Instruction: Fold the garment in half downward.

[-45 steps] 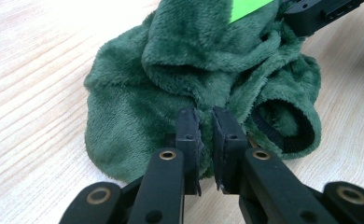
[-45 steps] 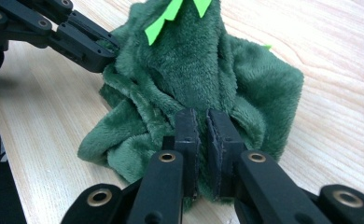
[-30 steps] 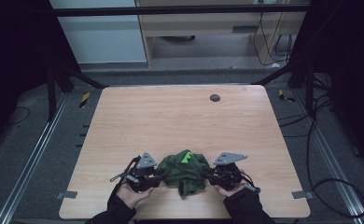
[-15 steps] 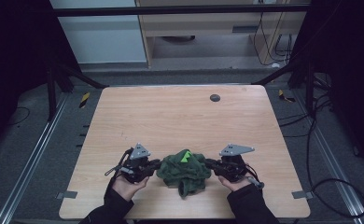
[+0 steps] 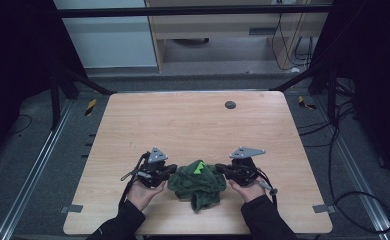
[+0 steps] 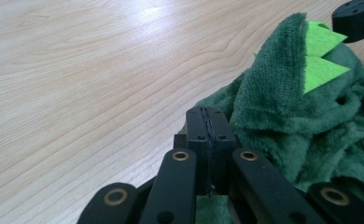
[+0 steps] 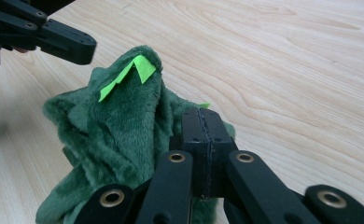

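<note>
A dark green plush cloth with bright green felt spikes (image 5: 197,181) lies crumpled near the front edge of the light wooden table (image 5: 193,125), between the two grippers. The left gripper (image 5: 169,170) touches its left side and the right gripper (image 5: 221,170) its right side. Both have their jaws pressed together, and it seems each one pinches a fold of the cloth, but the contact is partly hidden.

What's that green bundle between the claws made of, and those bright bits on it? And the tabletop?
Green bundle: looks like plush fleece, with a matte, fuzzy pile. Bright triangles: probably felt, flat and clean-edged. Tabletop: light wood grain with a soft sheen, possibly laminate.
</note>
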`<state>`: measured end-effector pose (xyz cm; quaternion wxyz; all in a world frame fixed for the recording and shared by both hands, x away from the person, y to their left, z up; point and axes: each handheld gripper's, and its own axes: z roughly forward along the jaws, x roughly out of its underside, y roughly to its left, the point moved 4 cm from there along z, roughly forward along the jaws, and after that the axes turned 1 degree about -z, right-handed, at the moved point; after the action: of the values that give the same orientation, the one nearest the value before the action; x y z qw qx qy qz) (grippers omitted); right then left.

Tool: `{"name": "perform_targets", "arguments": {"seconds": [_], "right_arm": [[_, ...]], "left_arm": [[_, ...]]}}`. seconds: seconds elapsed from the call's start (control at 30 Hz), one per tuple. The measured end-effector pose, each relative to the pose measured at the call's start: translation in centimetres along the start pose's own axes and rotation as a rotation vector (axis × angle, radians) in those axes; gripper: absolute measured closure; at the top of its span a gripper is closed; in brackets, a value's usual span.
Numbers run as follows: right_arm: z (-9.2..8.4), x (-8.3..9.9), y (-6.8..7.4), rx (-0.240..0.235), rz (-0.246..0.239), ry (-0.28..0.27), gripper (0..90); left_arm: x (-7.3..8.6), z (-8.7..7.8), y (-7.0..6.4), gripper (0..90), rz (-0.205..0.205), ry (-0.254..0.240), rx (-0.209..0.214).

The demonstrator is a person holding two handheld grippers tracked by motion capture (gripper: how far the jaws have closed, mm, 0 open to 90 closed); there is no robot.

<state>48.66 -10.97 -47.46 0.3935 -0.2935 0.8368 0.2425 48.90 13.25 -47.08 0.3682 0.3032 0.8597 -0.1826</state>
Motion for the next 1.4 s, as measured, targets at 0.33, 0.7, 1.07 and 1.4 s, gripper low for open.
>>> {"name": "perform_targets", "arguments": {"seconds": [0.33, 0.7, 1.07, 1.4], "right_arm": [[2.3, -0.4, 0.7, -0.019, -0.021, 0.033, 90.0], [1.3, -0.2, 2.1, -0.055, -0.051, 0.030, 88.7], [0.1, 0.6, 3.4, -0.087, -0.071, 0.026, 87.8], [-1.0, 1.9, 4.0, -0.096, -0.066, 0.039, 87.1]], "left_arm": [[-0.2, 1.6, -0.2, 89.5, -0.012, 0.029, 0.073], [0.4, 0.5, -1.8, 89.4, 0.030, 0.025, 0.128], [1.8, -1.6, -3.6, 89.4, 0.068, 0.024, 0.179], [2.7, -1.9, -4.9, 89.3, 0.091, 0.042, 0.196]]}}
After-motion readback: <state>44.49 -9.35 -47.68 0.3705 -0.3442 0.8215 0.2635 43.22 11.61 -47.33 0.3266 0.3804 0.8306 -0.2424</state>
